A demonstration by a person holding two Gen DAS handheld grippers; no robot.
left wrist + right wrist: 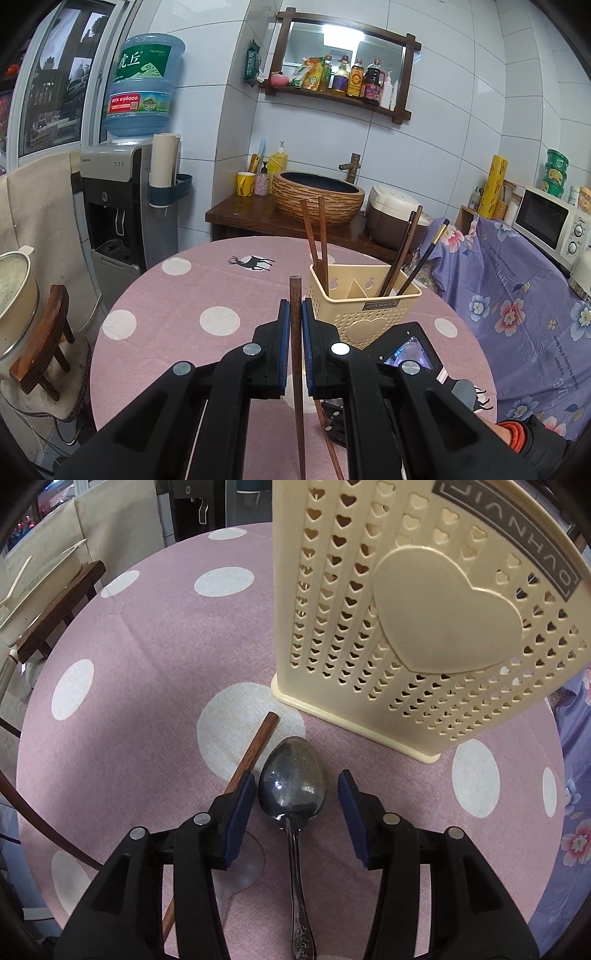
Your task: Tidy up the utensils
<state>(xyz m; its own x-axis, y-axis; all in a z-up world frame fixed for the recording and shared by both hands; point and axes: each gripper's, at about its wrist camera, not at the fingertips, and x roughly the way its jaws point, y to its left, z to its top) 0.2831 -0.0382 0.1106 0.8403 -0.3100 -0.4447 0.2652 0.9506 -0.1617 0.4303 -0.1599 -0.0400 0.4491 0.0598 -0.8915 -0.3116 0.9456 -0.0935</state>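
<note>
Wooden chopstick [295, 332]: clamped between the pads of the left gripper [294, 314], held upright and lifted so its butt end can drop into the holder

Holder [364, 306]: cream plastic caddy near the table's far edge, just right of the held stick; chopsticks already lean in its left and right compartments, the middle looks free

Right gripper [296, 794]: released, fingers spread either side of a metal spoon [293, 786] on the pink dotted tablecloth [147, 672], low, seemingly set to close on it

Second chopstick [255, 751]: flat on the cloth just left of the spoon, partly under the left finger, not yet sorted
</note>
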